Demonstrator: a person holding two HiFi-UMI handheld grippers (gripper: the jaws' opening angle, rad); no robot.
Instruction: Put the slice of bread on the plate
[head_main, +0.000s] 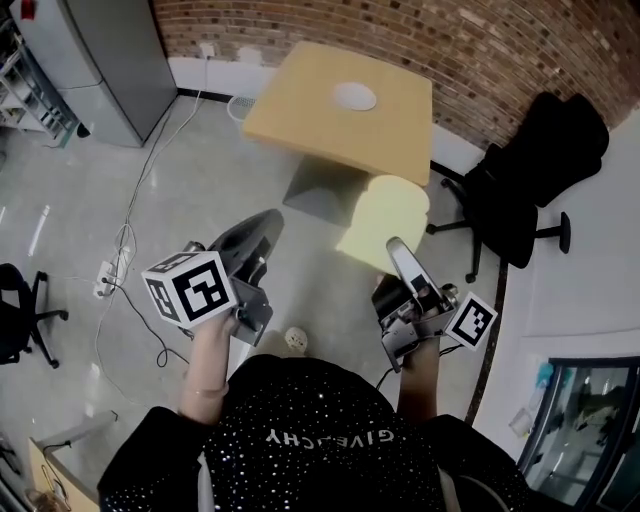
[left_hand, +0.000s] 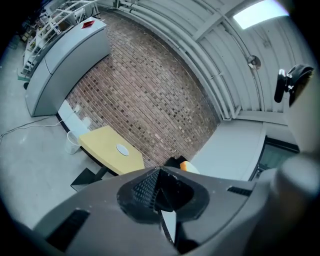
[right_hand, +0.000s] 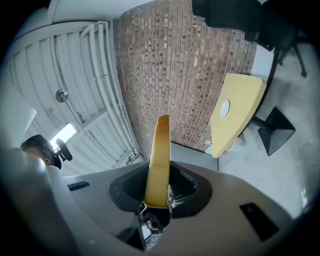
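Note:
My right gripper (head_main: 398, 250) is shut on a pale slice of bread (head_main: 385, 222), which sticks out ahead of its jaws over the floor. The right gripper view shows the slice (right_hand: 159, 155) edge-on and upright between the pads. A small white plate (head_main: 354, 96) lies on a yellow table (head_main: 300, 115) ahead, well apart from both grippers; it also shows as the plate (right_hand: 225, 108) and the plate (left_hand: 122, 149). My left gripper (head_main: 263, 230) is held level to the left of the bread, its jaws together with nothing in them, and shows as the left gripper (left_hand: 159, 194).
A black office chair (head_main: 530, 170) stands right of the table by the brick wall (head_main: 480, 40). A grey cabinet (head_main: 95, 60) is at the far left. Cables and a power strip (head_main: 106, 280) lie on the floor at left, near another chair (head_main: 20, 315).

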